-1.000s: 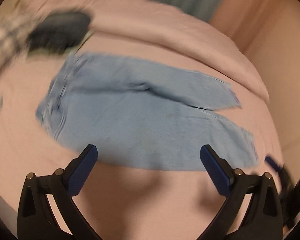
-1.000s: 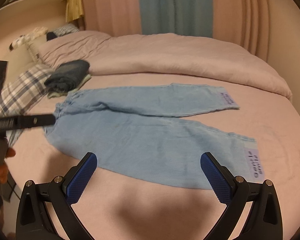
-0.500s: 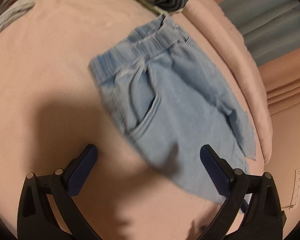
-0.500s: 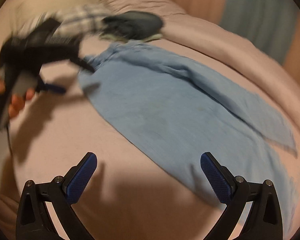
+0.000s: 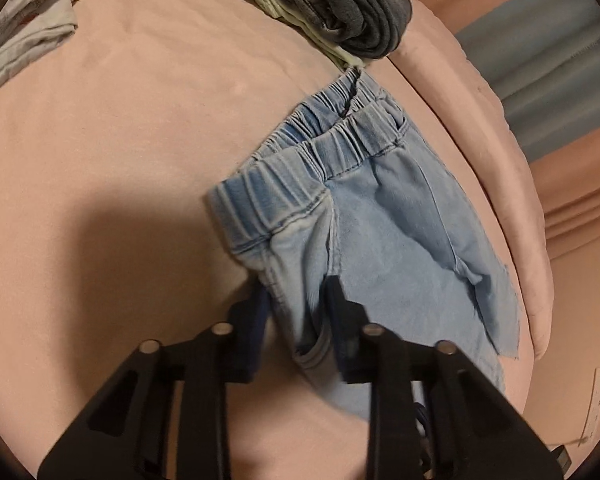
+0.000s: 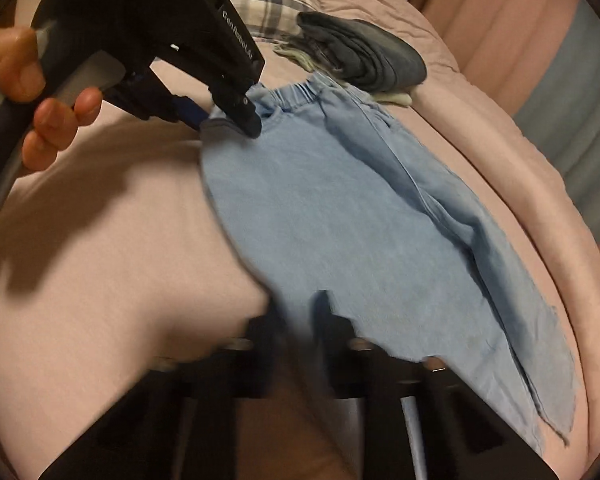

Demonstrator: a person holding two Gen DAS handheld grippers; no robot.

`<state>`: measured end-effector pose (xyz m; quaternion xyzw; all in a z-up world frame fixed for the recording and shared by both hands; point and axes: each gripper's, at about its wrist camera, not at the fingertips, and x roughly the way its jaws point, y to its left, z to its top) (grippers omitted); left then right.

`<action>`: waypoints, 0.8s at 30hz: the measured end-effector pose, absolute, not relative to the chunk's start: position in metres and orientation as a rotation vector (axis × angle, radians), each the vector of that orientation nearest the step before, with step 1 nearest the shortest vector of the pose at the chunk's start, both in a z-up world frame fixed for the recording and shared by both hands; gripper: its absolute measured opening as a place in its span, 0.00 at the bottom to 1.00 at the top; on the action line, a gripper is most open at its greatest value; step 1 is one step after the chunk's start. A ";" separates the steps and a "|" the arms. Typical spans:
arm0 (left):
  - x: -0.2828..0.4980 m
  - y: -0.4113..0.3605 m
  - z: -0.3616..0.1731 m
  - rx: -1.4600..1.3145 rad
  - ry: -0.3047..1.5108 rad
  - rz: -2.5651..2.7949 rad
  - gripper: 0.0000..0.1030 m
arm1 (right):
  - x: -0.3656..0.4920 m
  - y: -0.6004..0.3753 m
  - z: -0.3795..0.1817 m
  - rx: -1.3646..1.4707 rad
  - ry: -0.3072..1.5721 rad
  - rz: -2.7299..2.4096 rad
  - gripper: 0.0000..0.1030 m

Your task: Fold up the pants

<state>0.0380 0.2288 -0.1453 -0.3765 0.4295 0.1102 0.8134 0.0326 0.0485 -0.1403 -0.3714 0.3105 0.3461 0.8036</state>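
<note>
Two grippers are clamped on the light-blue pants (image 5: 384, 236), which lie spread flat on the pink bed (image 5: 112, 128). Left gripper (image 5: 296, 304) has its jaws drawn together on the near edge just below the waistband (image 5: 300, 168), by the pocket. Right gripper (image 6: 298, 316) is pinched on the near leg's edge, further toward the hem.

Risks, as judged:
- Either bite may hold only the top layer, so the fold would drag unevenly.
- Folded dark garments (image 6: 364, 60) sit touching the waistband and could be disturbed.
</note>
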 end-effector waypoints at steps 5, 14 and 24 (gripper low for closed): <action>0.025 0.235 -0.140 -0.749 0.911 0.229 0.16 | 0.020 0.047 -0.129 -0.733 0.688 0.761 0.06; 0.016 0.220 -0.125 -0.585 0.954 0.285 0.26 | 0.047 0.034 -0.125 -0.498 0.818 0.808 0.36; 0.061 0.132 -0.115 -0.167 0.948 0.061 0.54 | 0.096 -0.045 -0.105 -0.324 0.875 0.506 0.40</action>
